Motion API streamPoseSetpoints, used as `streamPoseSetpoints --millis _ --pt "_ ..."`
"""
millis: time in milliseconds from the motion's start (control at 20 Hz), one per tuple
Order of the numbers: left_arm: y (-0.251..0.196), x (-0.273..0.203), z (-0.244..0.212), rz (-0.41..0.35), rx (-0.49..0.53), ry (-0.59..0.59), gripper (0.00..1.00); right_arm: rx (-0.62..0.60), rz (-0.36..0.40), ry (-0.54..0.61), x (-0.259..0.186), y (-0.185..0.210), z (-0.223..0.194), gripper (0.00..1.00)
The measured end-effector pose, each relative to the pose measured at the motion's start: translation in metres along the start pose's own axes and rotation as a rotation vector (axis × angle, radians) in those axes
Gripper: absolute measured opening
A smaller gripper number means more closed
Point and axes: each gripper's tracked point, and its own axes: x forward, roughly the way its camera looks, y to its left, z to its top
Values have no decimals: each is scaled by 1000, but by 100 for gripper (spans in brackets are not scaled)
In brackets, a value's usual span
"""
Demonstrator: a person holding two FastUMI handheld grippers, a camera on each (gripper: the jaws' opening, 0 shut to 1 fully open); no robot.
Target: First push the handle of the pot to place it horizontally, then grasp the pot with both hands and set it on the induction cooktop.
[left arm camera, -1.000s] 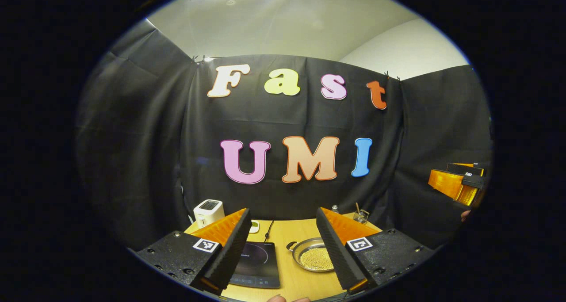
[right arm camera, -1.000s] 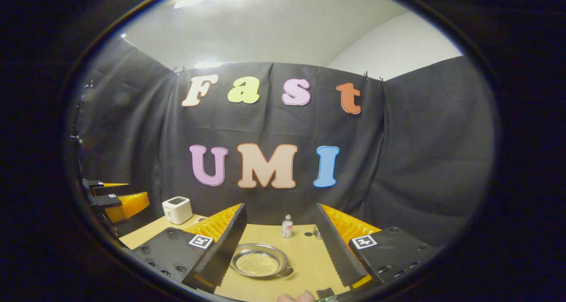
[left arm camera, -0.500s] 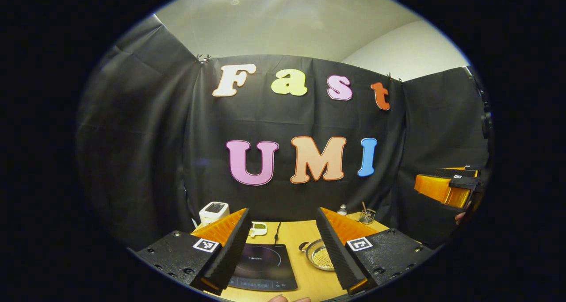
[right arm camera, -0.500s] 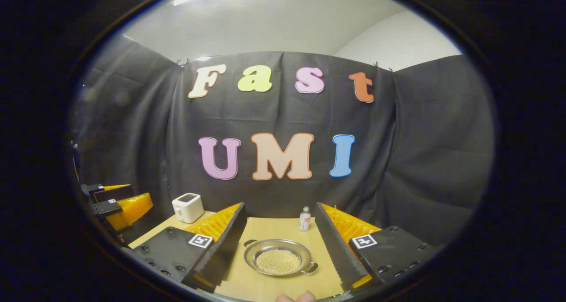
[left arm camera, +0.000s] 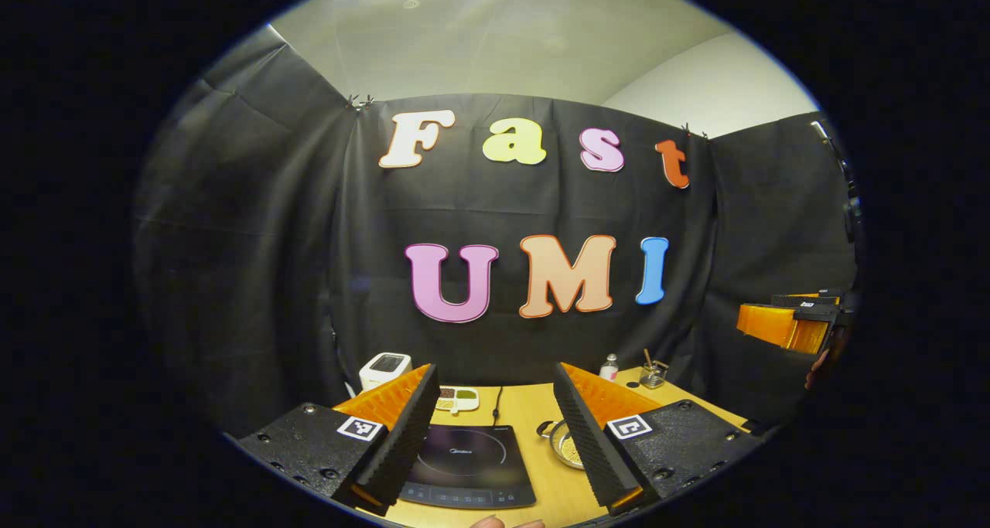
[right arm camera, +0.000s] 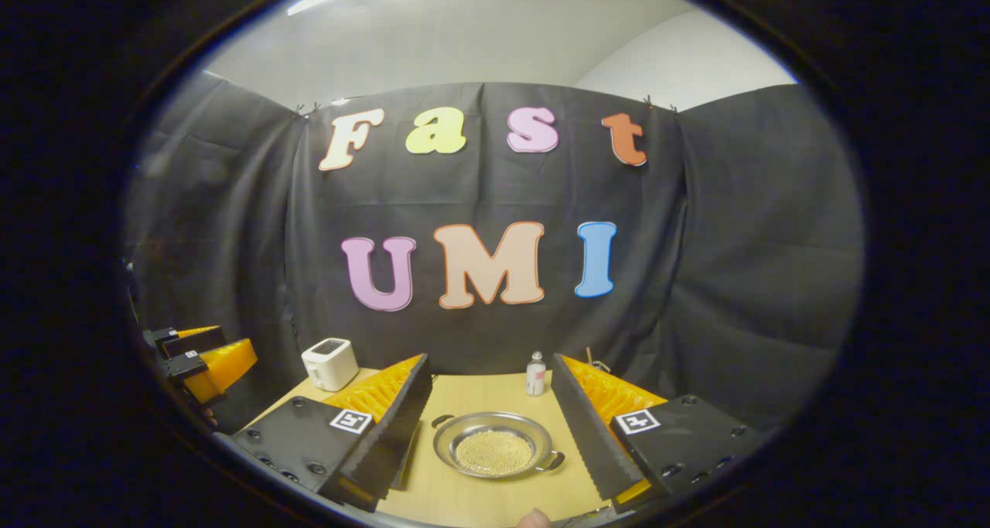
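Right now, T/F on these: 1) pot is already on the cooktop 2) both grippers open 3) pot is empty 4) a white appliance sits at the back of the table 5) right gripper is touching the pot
1) False. The pot sits on the table, beside the induction cooktop.
2) True. The left gripper and right gripper both have fingers spread with nothing between them.
3) False. It holds a layer of small yellowish grains.
4) True. The white appliance stands near the black cloth.
5) False. It hovers short of the pot, no contact.
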Motion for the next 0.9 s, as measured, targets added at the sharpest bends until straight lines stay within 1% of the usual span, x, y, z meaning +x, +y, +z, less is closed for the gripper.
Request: streamPoseSetpoints --millis 50,150,200,300,400,450,500,550,600,650,700,750,900 --pt "5 0 -3 8 15 12 90 -1 11 13 0 3 -5 97" --pt "8 0 7 25 6 -17 90 -22 15 23 -2 1 -8 84" --pt "7 0 9 24 -3 -16 89 -24 11 24 3 1 -8 82" --pt "7 0 3 23 -11 -9 89 -18 7 30 5 3 -10 63" --pt "7 1 2 21 -18 -1 90 -35 -18 37 7 -2 -13 43" --pt "5 1 0 15 -23 2 89 -36 -25 45 7 -5 -16 28" --pt "2 2 0 4 -28 1 90 -29 -9 52 7 0 -19 27" --pt "0 2 -3 -5 -29 3 90 -26 6 59 7 3 -19 10" --pt "-1 4 -4 -6 -27 6 90 -19 30 67 11 7 -25 18" --pt "0 8 -5 -1 -29 10 89 -28 29 71 15 5 -32 2" --pt "-1 11 -6 6 -37 14 89 -34 29 73 18 -1 -29 6" --pt "-2 15 -9 12 -43 23 89 -29 53 93 23 2 -37 3" --pt "-5 27 -20 48 -38 52 90 -49 83 151 37 -7 -65 2"
